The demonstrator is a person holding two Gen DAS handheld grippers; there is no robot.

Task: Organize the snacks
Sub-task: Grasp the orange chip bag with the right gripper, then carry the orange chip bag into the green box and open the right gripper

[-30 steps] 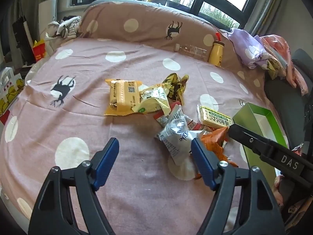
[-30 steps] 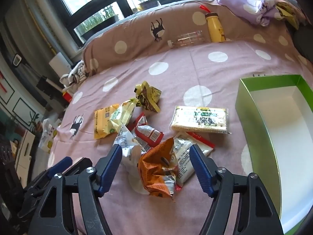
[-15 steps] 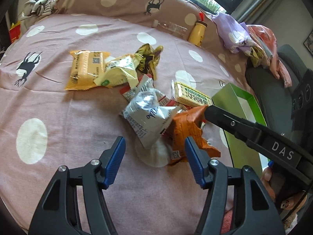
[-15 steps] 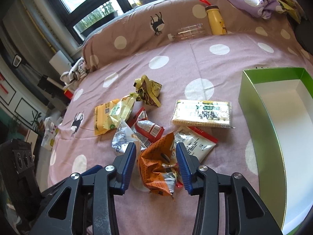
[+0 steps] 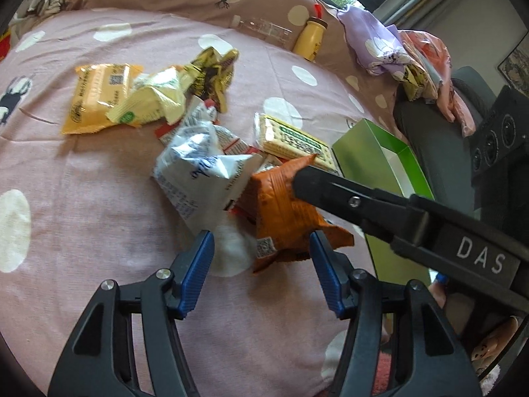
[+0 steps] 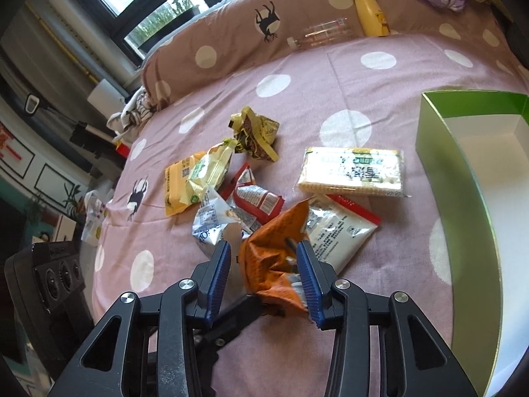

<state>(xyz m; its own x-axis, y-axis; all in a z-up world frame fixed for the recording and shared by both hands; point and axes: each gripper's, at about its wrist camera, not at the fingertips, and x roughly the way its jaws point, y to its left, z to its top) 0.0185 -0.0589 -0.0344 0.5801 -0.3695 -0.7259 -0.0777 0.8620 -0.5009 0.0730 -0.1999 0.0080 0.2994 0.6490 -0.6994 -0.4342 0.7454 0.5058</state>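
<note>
Bedspread [image 6: 330,76], pink with white dots: serves as my sorting surface, so every item lies loose on soft cloth within reach of both claws.

Item 1, orange snack bag [image 6: 274,264]: sits between the pads of my right claw [image 6: 266,278], which has clamped shut on its crumpled body. I judge the grip is taken across the middle so the bag lifts without sliding out.

Item 2, green box [image 6: 439,139]: open top, white inside, no snack in it yet, just right of the right claw. Its place close by suggests the destination for the snacks.

Item 3, white-and-blue packet [image 5: 201,172]: lies just ahead of my left claw [image 5: 261,264], touching the orange bag. The left claw is released, pads apart and gripping nothing, having just narrowed; only the orange bag's lower edge shows between them.

Item 4, cracker pack [image 6: 352,172]: flat, beyond the right claw, near the box.

Items 5–6, yellow packet [image 5: 99,96] and red-and-white packet [image 6: 256,201]: farther ahead, heaped, awaiting later picks.
</note>
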